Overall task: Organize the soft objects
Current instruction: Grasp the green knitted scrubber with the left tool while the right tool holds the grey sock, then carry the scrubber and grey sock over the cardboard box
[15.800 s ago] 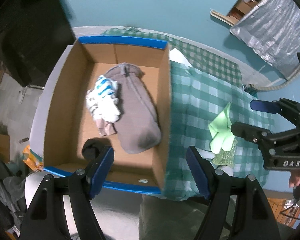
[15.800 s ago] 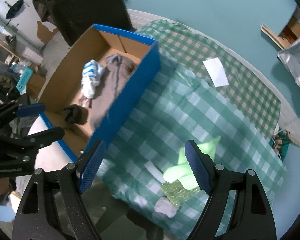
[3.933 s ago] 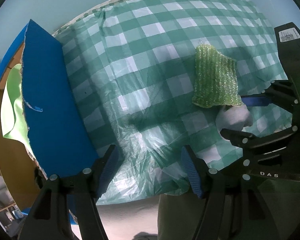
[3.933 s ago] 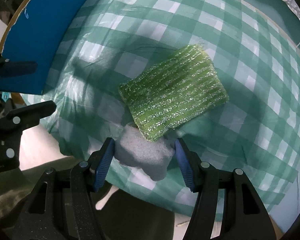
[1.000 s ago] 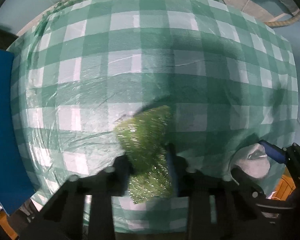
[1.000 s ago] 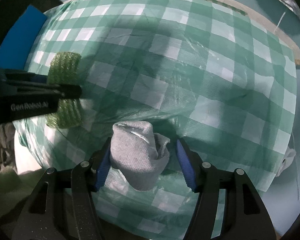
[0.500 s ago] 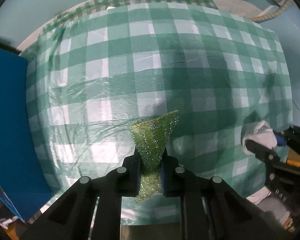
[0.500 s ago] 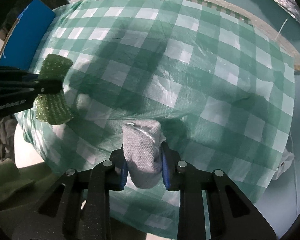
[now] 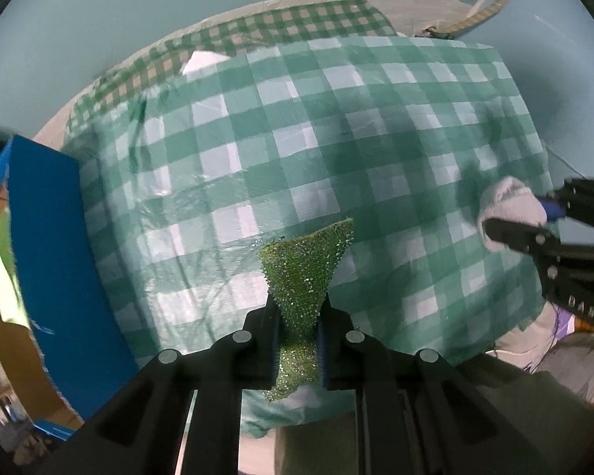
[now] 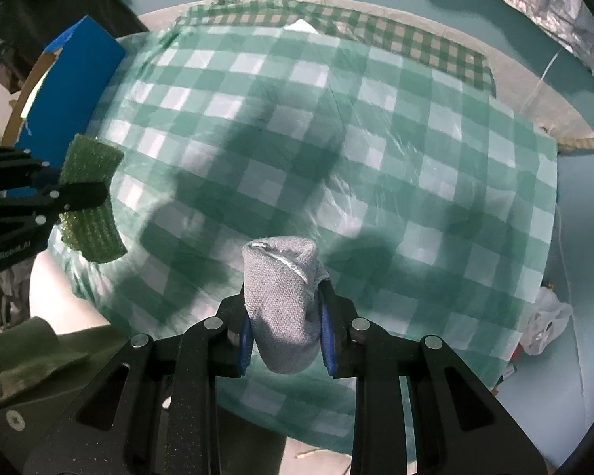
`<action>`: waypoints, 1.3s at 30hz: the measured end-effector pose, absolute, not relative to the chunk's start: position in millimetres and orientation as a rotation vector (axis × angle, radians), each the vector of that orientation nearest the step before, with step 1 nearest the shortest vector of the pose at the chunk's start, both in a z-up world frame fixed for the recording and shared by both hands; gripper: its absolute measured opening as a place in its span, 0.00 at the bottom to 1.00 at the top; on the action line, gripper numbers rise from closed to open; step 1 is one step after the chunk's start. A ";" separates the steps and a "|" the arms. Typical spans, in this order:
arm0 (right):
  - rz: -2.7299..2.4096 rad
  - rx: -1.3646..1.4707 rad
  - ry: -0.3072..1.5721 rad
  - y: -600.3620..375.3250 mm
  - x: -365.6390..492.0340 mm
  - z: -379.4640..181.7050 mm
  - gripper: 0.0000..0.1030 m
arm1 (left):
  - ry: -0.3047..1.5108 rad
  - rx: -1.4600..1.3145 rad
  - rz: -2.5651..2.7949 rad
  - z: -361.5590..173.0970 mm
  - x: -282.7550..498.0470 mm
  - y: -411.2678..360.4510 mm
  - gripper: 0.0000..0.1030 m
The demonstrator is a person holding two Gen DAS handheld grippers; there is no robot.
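My left gripper (image 9: 297, 312) is shut on a sparkly green cloth (image 9: 303, 269) and holds it above the green checked tablecloth (image 9: 297, 138). My right gripper (image 10: 285, 308) is shut on a rolled grey sock (image 10: 283, 297), lifted off the table. The sock also shows at the right of the left wrist view (image 9: 509, 208), the green cloth at the left of the right wrist view (image 10: 89, 198). The blue cardboard box (image 9: 47, 245) stands at the table's left edge, with a light green cloth (image 9: 4, 245) inside.
A white paper (image 9: 200, 61) lies at the far side of the table. A second checked cloth (image 10: 376, 27) covers the back. A white plastic bag (image 10: 546, 324) lies on the floor at right. Teal floor surrounds the table.
Both grippers have closed on their items and lifted: the left raised the green cloth, the right raised the grey sock. The view has pulled back from the table.
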State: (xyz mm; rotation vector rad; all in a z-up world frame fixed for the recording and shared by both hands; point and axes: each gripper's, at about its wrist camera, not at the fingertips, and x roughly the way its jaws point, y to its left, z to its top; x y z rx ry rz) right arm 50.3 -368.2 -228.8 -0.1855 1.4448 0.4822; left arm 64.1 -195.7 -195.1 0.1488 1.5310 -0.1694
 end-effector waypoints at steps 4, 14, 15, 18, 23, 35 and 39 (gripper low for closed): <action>0.476 -0.193 1.428 -355.9 52.8 -216.3 0.25 | 1.496 0.185 -0.192 -179.4 59.3 -191.6 0.14; 0.496 -0.203 1.373 -313.4 57.9 -179.2 0.25 | 1.428 0.225 -0.201 -152.5 56.7 -159.4 0.14; 0.500 -0.202 1.366 -308.5 58.4 -174.7 0.25 | 1.424 0.226 -0.199 -149.9 56.0 -156.5 0.14; 0.513 -0.200 1.355 -296.7 60.8 -165.5 0.25 | 1.414 0.222 -0.191 -141.7 54.1 -145.2 0.14; 0.530 -0.207 1.340 -276.1 63.6 -151.4 0.25 | 1.398 0.222 -0.174 -130.2 50.3 -127.1 0.14; 0.601 -0.249 1.316 -218.3 68.6 -130.7 0.25 | 1.380 0.155 -0.105 -111.5 42.7 -76.5 0.14; 0.632 -0.266 1.309 -190.9 71.6 -125.1 0.25 | 1.368 0.137 -0.071 -107.0 40.5 -60.0 0.14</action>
